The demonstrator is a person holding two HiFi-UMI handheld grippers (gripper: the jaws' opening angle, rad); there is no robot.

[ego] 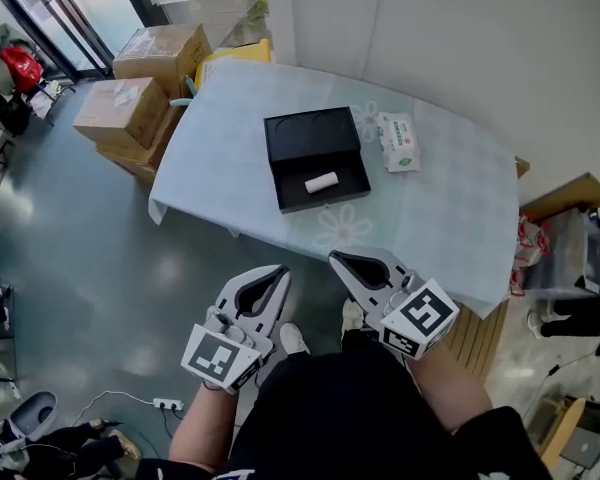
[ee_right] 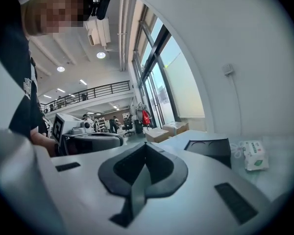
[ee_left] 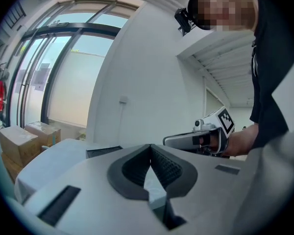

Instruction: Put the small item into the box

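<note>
A black open box (ego: 315, 158) lies on the pale blue table (ego: 450, 208). A small white cylinder (ego: 321, 182) rests inside the box's nearer half. Both grippers hang low in front of the person's body, short of the table's near edge. My left gripper (ego: 279, 272) is shut with nothing between its jaws, which also meet tip to tip in its own view (ee_left: 150, 148). My right gripper (ego: 337, 259) is shut and empty too (ee_right: 145, 146). The box (ee_right: 210, 148) shows ahead of the right gripper, and its edge (ee_left: 104, 152) ahead of the left.
A white and green tissue pack (ego: 398, 141) lies right of the box, also in the right gripper view (ee_right: 255, 155). Cardboard boxes (ego: 140, 88) are stacked on the floor at the table's far left. A power strip (ego: 167, 404) lies on the floor by the person's feet.
</note>
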